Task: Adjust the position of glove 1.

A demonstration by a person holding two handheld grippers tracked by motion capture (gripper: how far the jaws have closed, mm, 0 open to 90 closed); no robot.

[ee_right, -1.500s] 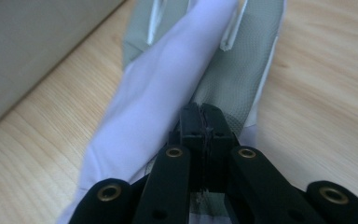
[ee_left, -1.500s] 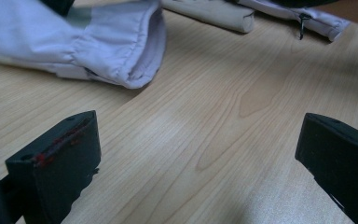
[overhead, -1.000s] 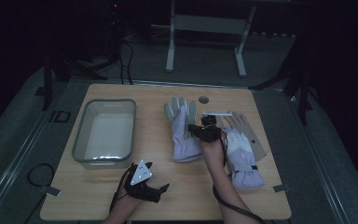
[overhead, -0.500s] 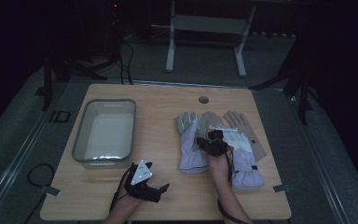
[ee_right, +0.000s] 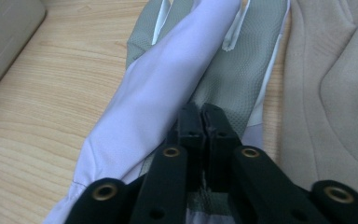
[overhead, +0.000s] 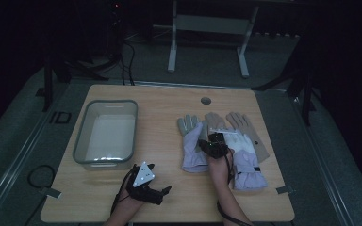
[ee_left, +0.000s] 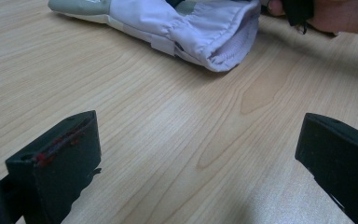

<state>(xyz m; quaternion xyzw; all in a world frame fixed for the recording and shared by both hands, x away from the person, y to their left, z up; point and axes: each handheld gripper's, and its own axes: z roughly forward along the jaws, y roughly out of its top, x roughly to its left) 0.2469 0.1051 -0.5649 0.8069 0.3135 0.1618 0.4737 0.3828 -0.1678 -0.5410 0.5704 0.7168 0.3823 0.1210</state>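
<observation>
**Lavender glove dragged toward near edge, R gripper clamped on it**

Since the earlier frames the lavender glove (overhead: 194, 146) has moved right and toward the person: a sec ago it lay mid-table w/ fingers farther up, now it sits close beside the second lavender glove (overhead: 247, 162), fingertips level w/ the tan glove (overhead: 245, 129). R hand has pulled back w/ it. L gripper hasn't shifted.

Right gripper (ee_right: 204, 116) has its jaws pressed together, pinching the lavender glove's fabric where the grey textured palm meets the lavender panel. In the high view it sits (overhead: 213, 146) over the gap btwn the two lavender gloves, the person's right hand (overhead: 220, 167) behind it. In the right gripper view the tan glove (ee_right: 335, 84) lies just to the right, touching or nearly touching the held one; can't tell which.

Left gripper (overhead: 143, 181) rests near the table's near edge, grey three-cornered plate on top, jaws spread wide w/ nothing btwn them; its own view shows bare wood (ee_left: 168, 121) btwn the jaws (ee_left: 200, 154) and the glove's open cuff (ee_left: 223, 37) farther off.

Clear plastic bin (overhead: 82, 153) stands at the table's left, well apart from the gloves. Wooden table (overhead: 169, 108) has a small round hole (overhead: 206, 100) near the far edge.
</observation>
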